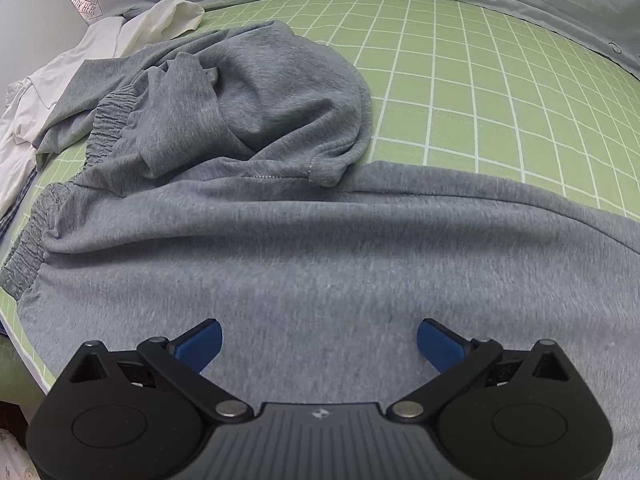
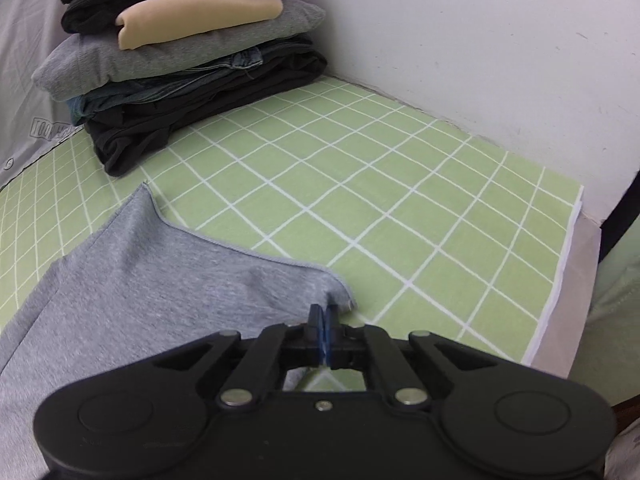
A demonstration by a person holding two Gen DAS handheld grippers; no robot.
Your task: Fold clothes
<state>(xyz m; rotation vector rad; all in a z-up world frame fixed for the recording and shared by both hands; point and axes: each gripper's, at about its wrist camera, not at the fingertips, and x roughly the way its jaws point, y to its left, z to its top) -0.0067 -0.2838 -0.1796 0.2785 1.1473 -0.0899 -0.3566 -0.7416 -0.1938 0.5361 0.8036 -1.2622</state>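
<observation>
Grey sweatpants (image 1: 280,240) lie across the green checked sheet (image 1: 480,80), one leg flat, the other bunched up behind with the elastic waistband at the left. My left gripper (image 1: 319,344) is open and empty just above the flat leg. In the right wrist view the leg's hem end (image 2: 160,280) lies flat. My right gripper (image 2: 323,320) is shut on the near corner of that hem.
A stack of folded clothes (image 2: 180,60) stands at the far corner by the white wall (image 2: 480,40). White garments (image 1: 80,60) lie crumpled at the far left. The sheet's edge (image 2: 560,280) drops off at the right.
</observation>
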